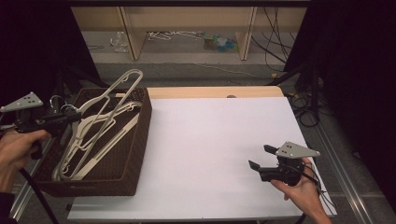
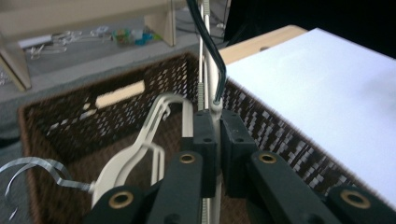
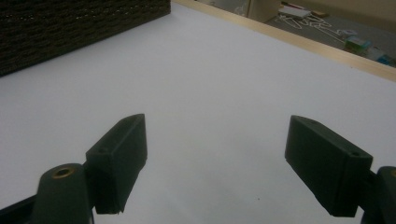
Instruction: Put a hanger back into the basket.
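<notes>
One white hanger [image 2: 211,100] pinched in my left gripper [image 2: 215,122] over the wicker basket [image 1: 140,154], none on the white table [image 1: 219,140] yet, right gripper [image 3: 215,163] spread, idle.

A dark brown woven basket [image 1: 140,140] stands on a white table cover [image 1: 219,149], its weave a fine check of dark and pale flecks in the left gripper view. The hangers [image 1: 100,123] in it are cream white, one with a silver hook [image 2: 28,170]. A pale wood edge [image 1: 215,91] borders the cover. Both grippers, left gripper [image 1: 63,119] and right gripper [image 1: 261,158], are black with grey top plates (brass-coloured rivets show on the jaws). The floor [image 1: 196,70] beyond is grey.
</notes>
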`<state>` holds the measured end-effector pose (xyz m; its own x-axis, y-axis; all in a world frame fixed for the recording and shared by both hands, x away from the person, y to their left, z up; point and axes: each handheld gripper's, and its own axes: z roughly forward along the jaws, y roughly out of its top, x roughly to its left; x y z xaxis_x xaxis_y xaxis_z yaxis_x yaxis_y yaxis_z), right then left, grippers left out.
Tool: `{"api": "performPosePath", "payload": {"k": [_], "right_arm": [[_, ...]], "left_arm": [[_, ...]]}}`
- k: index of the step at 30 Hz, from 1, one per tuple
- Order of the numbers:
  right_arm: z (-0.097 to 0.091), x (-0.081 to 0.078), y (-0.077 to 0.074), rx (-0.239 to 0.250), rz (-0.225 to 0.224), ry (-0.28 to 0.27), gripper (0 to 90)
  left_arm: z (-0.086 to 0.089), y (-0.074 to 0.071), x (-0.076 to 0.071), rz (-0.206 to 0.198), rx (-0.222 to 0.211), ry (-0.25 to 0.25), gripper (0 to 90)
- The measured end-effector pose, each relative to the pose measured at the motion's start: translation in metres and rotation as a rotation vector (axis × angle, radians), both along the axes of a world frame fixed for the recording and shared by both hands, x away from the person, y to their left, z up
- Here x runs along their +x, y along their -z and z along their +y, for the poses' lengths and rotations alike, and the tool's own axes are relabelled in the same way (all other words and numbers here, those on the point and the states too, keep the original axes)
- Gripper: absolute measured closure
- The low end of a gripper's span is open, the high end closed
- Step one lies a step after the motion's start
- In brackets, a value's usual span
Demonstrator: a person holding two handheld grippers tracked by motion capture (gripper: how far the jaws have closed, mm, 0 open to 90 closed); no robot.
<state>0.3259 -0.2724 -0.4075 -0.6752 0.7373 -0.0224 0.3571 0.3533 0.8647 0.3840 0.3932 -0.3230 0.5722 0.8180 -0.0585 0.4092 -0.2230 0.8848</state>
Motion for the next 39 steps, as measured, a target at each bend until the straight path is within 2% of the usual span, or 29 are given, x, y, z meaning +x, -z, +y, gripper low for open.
{"api": "performPosePath", "payload": {"k": [3,5,9,12,14,17,19,20,21,24,25,27,28,30,32,34,35,36,39], "right_arm": [[0.000,0.000,0.000,-0.002,0.000,-0.001,22.0],[0.000,0.001,0.001,-0.001,0.003,-0.002,22.0],[0.001,0.001,0.001,-0.005,0.003,-0.005,22.0],[0.000,0.001,0.001,-0.007,0.001,-0.003,22.0],[0.000,0.001,0.002,-0.006,0.003,0.000,22.0],[0.000,0.001,0.002,-0.006,0.004,0.000,22.0],[-0.001,0.001,0.001,-0.012,0.009,0.002,22.0],[-0.001,0.001,0.001,-0.018,0.013,0.001,22.0],[0.000,0.002,0.002,-0.006,0.007,-0.002,22.0],[-0.001,0.001,0.001,-0.016,0.014,0.000,22.0],[-0.001,0.001,0.001,-0.006,0.007,-0.003,22.0],[-0.001,0.001,0.001,-0.004,0.006,-0.003,22.0],[-0.001,0.001,0.001,-0.003,0.007,-0.002,22.0],[-0.001,0.001,0.001,-0.004,0.008,-0.002,22.0],[-0.001,0.002,0.002,-0.005,0.009,-0.003,22.1],[-0.001,0.002,0.002,-0.006,0.012,-0.002,22.0],[-0.001,0.002,0.002,-0.006,0.011,-0.002,22.1],[-0.001,0.002,0.002,-0.007,0.007,-0.001,22.1],[-0.001,0.002,0.002,-0.008,0.008,0.000,22.1]], "left_arm": [[0.006,0.007,-0.001,0.029,0.017,-0.004,85.6],[0.009,0.013,-0.001,0.047,0.047,-0.003,85.6],[0.013,0.019,0.003,0.058,0.012,0.002,85.6],[0.012,0.024,0.010,0.105,0.038,-0.029,85.5],[0.011,0.028,0.016,0.110,0.023,-0.026,85.5],[0.009,0.030,0.021,0.128,0.033,-0.026,85.6],[0.005,0.030,0.025,0.125,0.056,-0.014,85.6],[0.004,0.029,0.026,0.135,0.064,-0.014,85.6],[0.003,0.028,0.027,0.143,0.089,-0.005,85.5],[0.001,0.028,0.033,0.157,0.115,0.017,85.5],[0.002,0.028,0.034,0.157,0.124,0.014,85.5],[0.004,0.031,0.035,0.159,0.088,-0.001,85.3],[0.006,0.031,0.036,0.156,0.096,0.006,85.3],[0.007,0.034,0.036,0.148,0.082,-0.017,84.8],[0.007,0.034,0.036,0.134,0.097,-0.028,84.1],[0.008,0.034,0.037,0.116,0.115,-0.001,84.2],[0.007,0.033,0.037,0.113,0.106,0.000,84.5],[0.009,0.031,0.038,0.109,0.119,0.005,84.6],[0.008,0.026,0.040,0.101,0.105,0.020,85.1]]}}
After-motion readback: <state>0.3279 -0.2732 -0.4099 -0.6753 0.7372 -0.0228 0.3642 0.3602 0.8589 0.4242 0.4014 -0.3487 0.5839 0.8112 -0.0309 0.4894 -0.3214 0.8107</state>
